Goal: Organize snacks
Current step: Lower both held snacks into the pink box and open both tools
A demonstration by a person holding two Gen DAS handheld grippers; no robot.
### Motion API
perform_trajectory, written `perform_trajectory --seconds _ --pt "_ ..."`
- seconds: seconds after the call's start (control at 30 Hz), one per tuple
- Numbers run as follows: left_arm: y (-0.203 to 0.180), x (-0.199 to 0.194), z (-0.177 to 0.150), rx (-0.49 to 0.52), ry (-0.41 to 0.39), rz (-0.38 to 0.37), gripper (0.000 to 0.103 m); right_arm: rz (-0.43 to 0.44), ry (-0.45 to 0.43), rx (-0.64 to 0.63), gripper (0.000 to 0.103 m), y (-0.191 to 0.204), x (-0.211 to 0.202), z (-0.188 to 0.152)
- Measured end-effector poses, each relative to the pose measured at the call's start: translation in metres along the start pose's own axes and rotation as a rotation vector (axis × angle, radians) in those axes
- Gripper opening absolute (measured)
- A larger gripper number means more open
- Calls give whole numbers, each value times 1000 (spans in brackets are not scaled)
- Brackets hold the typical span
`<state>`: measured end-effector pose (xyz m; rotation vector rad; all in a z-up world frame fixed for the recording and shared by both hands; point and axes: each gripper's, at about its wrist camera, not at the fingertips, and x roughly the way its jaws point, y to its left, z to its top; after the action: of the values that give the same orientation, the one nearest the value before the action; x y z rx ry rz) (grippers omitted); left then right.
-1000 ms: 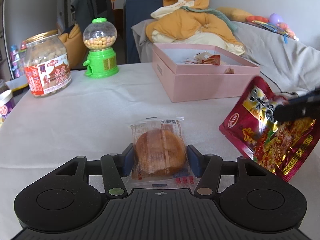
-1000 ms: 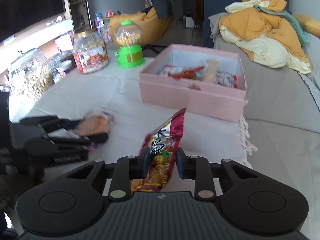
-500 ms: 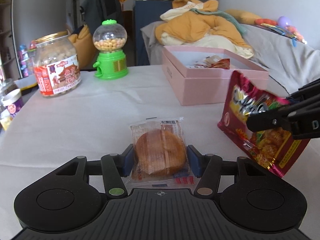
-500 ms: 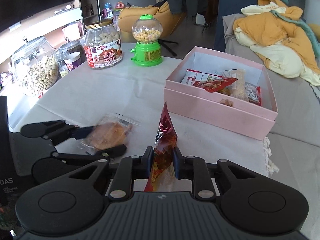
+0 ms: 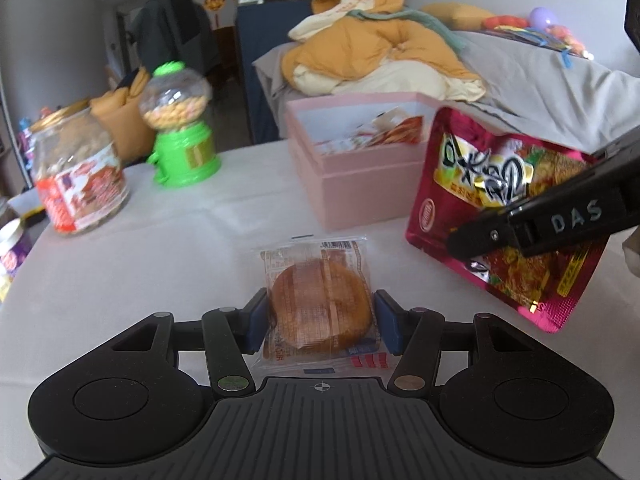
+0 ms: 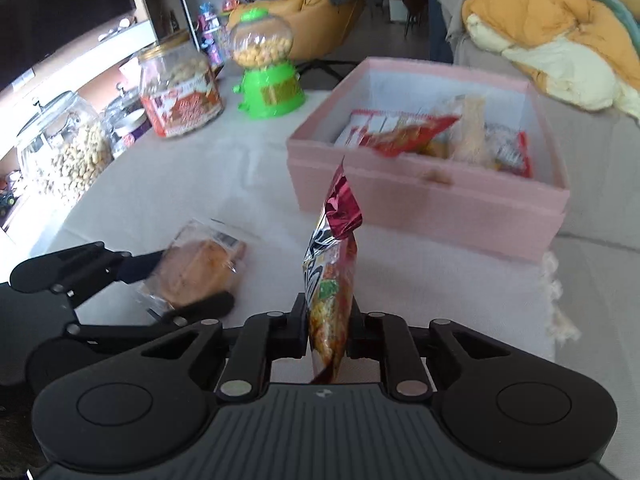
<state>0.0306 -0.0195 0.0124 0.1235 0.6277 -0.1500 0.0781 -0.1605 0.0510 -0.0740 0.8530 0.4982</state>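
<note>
My left gripper (image 5: 320, 314) is shut on a clear-wrapped round cake (image 5: 320, 308), held above the white tablecloth; it also shows in the right wrist view (image 6: 200, 272). My right gripper (image 6: 330, 326) is shut on a red snack bag (image 6: 330, 280), which stands edge-on between the fingers; the same bag (image 5: 492, 208) shows in the left wrist view at the right. An open pink box (image 6: 420, 192) with several snack packets inside sits ahead of both grippers; in the left wrist view the box (image 5: 360, 196) is beyond the cake.
A green candy dispenser (image 5: 180, 136) and a red-labelled nut jar (image 5: 76, 180) stand at the left of the table. A large peanut jar (image 6: 60, 148) is at the far left. A grey sofa with orange bedding (image 5: 380, 52) lies behind the box.
Both grippers have moved forward toward the pink box with their snacks still held. The red bag has come closer to the left gripper and now partly covers the box's right end.
</note>
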Motion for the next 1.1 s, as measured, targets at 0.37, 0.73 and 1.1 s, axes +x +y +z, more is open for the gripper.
perform_trajectory --seconds 0.37,0.73,1.1 --pt "22 1 123 -147 -257 -238 61 -13 -248 84 16 -35 -95 69" --pt "66 90 138 -339 -191 -323 58 -121 -292 169 16 -68 -61 154" --pt "71 35 75 -181 -59 -106 58 -256 -243 299 58 -86 17 111"
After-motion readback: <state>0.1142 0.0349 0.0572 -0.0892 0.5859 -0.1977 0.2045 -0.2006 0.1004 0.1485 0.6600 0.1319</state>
